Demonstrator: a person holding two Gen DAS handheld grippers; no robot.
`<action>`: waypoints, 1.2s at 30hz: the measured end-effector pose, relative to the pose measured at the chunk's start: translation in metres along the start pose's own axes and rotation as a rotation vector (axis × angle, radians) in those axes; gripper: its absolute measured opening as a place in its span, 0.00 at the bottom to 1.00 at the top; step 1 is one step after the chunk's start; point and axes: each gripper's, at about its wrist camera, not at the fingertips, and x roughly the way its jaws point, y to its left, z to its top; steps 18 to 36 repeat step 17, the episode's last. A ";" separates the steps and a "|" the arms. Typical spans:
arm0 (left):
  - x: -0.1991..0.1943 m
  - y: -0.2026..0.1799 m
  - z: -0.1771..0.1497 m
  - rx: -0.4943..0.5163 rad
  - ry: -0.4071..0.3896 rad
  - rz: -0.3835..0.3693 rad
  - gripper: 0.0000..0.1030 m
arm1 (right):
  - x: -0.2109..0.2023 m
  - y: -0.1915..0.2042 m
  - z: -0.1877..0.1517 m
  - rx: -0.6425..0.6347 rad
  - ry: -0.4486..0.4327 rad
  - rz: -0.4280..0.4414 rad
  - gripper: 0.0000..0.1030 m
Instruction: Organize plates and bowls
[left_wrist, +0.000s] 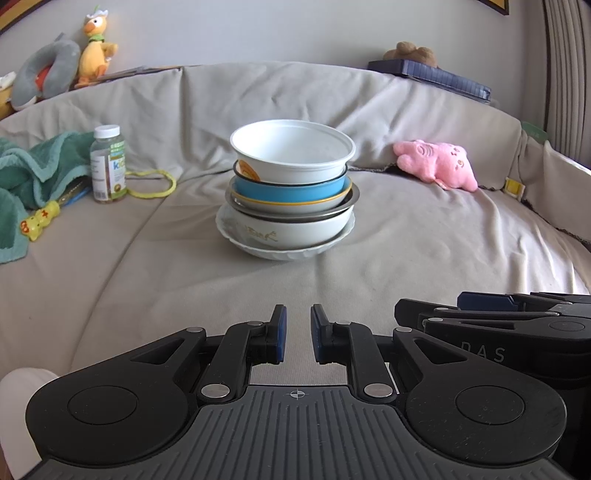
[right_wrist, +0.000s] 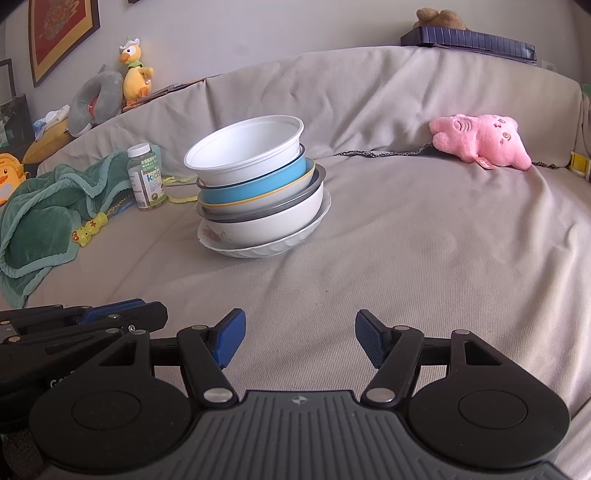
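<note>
The stack of bowls and plates (left_wrist: 290, 195) rests on the grey-covered sofa seat (left_wrist: 406, 240), white bowl (left_wrist: 291, 151) uppermost, scalloped white plate (left_wrist: 284, 251) at the base. The left hand-held gripper (left_wrist: 297, 334) holds nothing; its pads stand narrowly apart. The right hand-held gripper (right_wrist: 299, 339) is spread wide, also empty. Both are well short of the stack. A vitamin bottle (left_wrist: 108, 164) stands left of the stack; a pink plush (left_wrist: 436, 164) lies to its right.
</note>
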 end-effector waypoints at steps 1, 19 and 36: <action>0.000 0.000 0.000 0.000 0.000 0.000 0.16 | 0.000 0.000 0.000 0.000 0.001 0.000 0.65; 0.006 0.002 -0.002 -0.015 0.031 -0.012 0.16 | -0.001 -0.006 0.004 0.021 -0.004 0.017 0.65; 0.006 0.002 -0.002 -0.015 0.031 -0.012 0.16 | -0.001 -0.006 0.004 0.021 -0.004 0.017 0.65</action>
